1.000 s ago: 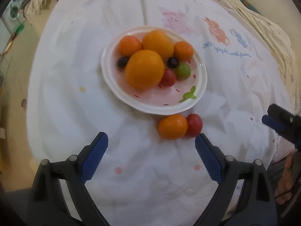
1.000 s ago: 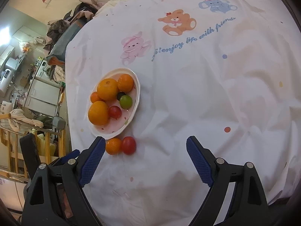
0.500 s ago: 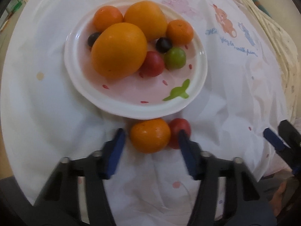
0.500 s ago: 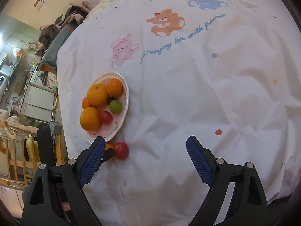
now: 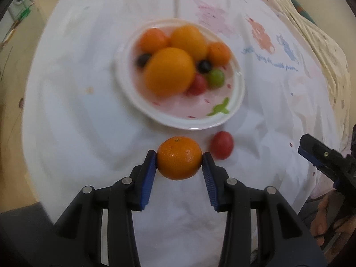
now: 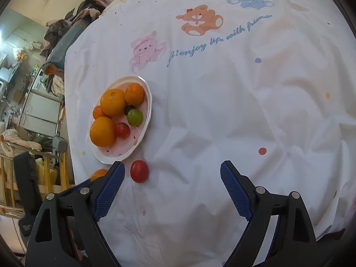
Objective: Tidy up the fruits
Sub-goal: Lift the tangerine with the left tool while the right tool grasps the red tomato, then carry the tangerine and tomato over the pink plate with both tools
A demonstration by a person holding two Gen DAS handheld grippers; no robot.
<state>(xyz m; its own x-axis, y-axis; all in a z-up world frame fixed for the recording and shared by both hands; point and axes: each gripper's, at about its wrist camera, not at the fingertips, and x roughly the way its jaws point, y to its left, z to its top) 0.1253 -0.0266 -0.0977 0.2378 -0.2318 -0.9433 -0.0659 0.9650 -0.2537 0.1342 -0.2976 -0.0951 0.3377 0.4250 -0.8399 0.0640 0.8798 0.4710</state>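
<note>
A small orange (image 5: 179,161) sits between the blue pads of my left gripper (image 5: 179,154), whose jaws are closing and press on both its sides. Just right of it a red tomato (image 5: 222,145) lies on the white cloth. Beyond them stands a white plate (image 5: 169,122) holding two large oranges, two small ones, dark grapes, a green fruit and a red tomato. My right gripper (image 6: 171,166) hangs open over the cloth with nothing between its fingers; the red tomato (image 6: 139,170) lies near its left finger, and the plate (image 6: 124,149) is further left. The held orange (image 6: 99,173) peeks out there.
The white cloth with cartoon animals (image 6: 200,20) covers a round table whose edge drops off close to the plate's left side (image 6: 69,111). Furniture and clutter (image 6: 33,102) stand beyond that edge. A hand (image 5: 322,220) shows at the left wrist view's lower right.
My left gripper went from wide open to closed on the small orange, which now sits apart from the red tomato. The plate looks farther than half a second ago. The right gripper stayed open.
</note>
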